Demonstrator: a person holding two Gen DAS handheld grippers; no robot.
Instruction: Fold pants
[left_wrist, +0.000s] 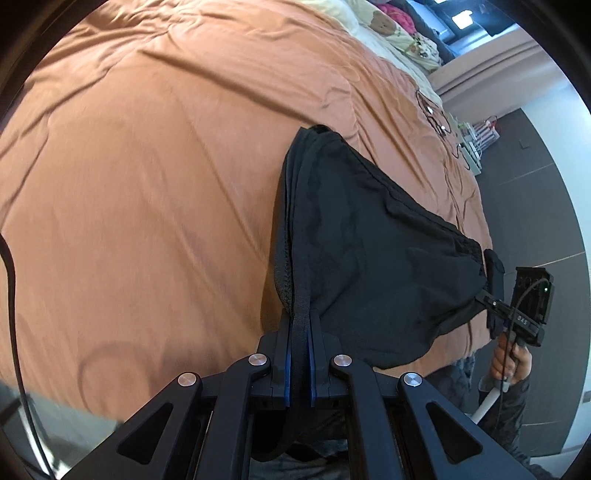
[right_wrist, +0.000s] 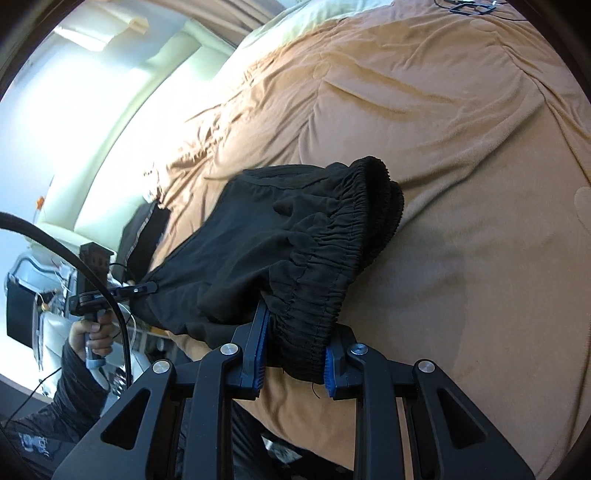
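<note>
Black pants (left_wrist: 369, 240) hang stretched between both grippers above an orange bedspread (left_wrist: 147, 166). My left gripper (left_wrist: 300, 332) is shut on a bunched dark edge of the pants, which run off to the right. My right gripper (right_wrist: 295, 347) is shut on the gathered elastic waistband (right_wrist: 332, 266); the pants (right_wrist: 258, 240) trail left toward the other gripper (right_wrist: 140, 290). In the left wrist view the right gripper (left_wrist: 491, 304) shows at the far right, clamped on the cloth.
The orange bedspread (right_wrist: 443, 147) covers the bed under both grippers. Pillows and soft toys (left_wrist: 388, 26) lie at the head. Dark floor (left_wrist: 535, 184) runs along the bed's right edge. A cable (right_wrist: 92, 266) hangs near the person's hand.
</note>
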